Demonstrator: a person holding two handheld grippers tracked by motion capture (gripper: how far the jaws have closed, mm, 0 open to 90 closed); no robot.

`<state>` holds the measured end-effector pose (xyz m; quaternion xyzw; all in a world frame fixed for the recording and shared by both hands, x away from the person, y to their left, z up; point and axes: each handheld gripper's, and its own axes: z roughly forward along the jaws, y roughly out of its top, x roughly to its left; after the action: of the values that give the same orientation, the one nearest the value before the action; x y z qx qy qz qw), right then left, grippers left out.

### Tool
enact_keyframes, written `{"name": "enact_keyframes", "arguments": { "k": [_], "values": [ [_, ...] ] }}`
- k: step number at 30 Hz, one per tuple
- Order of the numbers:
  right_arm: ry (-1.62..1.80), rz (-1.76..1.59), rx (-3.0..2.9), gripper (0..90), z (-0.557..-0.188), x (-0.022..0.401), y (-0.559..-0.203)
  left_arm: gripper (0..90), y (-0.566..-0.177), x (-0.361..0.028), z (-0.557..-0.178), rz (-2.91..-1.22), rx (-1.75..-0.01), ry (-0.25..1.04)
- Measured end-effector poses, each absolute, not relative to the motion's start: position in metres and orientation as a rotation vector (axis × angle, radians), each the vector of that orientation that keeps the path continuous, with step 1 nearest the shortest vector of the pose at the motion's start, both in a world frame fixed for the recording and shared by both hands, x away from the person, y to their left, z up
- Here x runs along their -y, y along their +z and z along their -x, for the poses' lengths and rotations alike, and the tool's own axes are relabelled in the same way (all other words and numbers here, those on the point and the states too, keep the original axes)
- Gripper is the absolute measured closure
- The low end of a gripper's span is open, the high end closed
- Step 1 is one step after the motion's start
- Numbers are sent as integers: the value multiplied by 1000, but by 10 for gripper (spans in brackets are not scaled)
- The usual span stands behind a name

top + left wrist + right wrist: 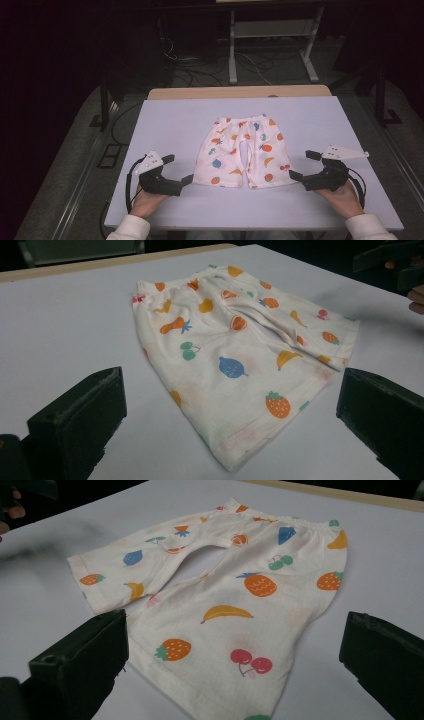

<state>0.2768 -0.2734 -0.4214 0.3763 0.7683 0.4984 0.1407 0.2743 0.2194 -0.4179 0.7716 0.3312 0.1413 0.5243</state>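
Near the surface's [165, 115] front edge, two grippers, the left gripper [177, 169] and the right gripper [303, 165], rest with jaws spread wide and empty, flanking one pair of fruit-printed shorts [245, 150] lying flat mid-surface, waistband toward the far edge.

Shorts [243, 151] lie flat on the bench [175, 115], near its middle, waistband toward the far edge, leg openings toward the person's side. Left gripper [177, 169] sits on the bench just left of the shorts' left leg hem, near it but apart. Right gripper [302, 165] sits just right of the right leg hem, also apart. Both grippers point inward at the shorts, a hand behind each at the near edge. Shorts lie between the two grippers. Behind the bench on the floor stand a frame's legs [232, 60] and loose cables [200, 70].
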Motion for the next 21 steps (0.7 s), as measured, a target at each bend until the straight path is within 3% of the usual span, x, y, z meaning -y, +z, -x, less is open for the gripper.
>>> {"name": "enact_keyframes", "arguments": {
  "k": [21],
  "values": [
    [1454, -1103, -2200, 0, -274, 276, -419, 0, -417, -219, -273, -1856, -791, 349]
  ]
}}
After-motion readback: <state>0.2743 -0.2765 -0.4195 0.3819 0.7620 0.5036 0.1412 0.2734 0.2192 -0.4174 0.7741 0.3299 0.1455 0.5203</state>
